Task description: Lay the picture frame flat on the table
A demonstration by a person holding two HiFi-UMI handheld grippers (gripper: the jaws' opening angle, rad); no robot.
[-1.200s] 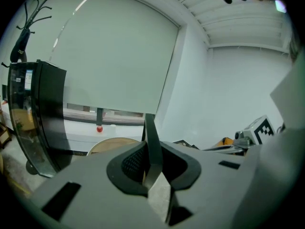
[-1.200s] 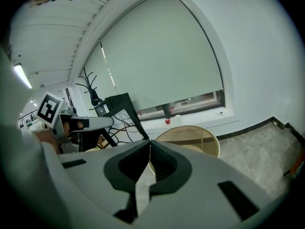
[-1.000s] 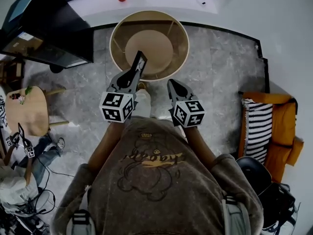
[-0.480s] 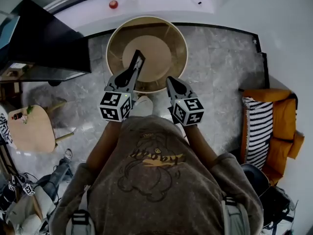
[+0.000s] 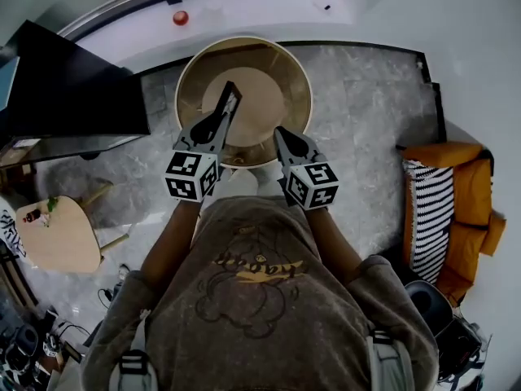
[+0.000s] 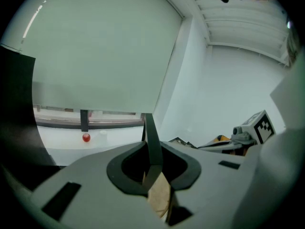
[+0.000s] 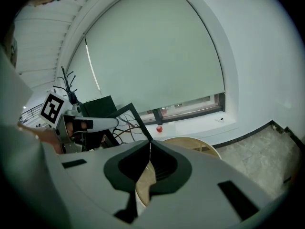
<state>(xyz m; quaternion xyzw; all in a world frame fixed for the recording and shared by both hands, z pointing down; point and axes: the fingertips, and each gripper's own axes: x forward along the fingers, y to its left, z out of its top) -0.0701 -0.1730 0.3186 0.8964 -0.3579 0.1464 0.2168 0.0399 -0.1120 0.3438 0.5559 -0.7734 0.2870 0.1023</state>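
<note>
While right tool (image 5: 282,133) is closed, left tool (image 5: 216,125) grips frame (image 5: 230,98), seemingly upright, pointing away.

No word or number can be read with certainty. A line of yellow script (image 5: 254,264) is printed across the chest of the brown sweatshirt (image 5: 269,316), but its letters cannot be made out. Square black-and-white coded markers (image 5: 193,177) are carried on the cube of the left gripper (image 5: 226,108) and on that of the right gripper (image 5: 279,133); only patterns are shown on them, no characters.
</note>
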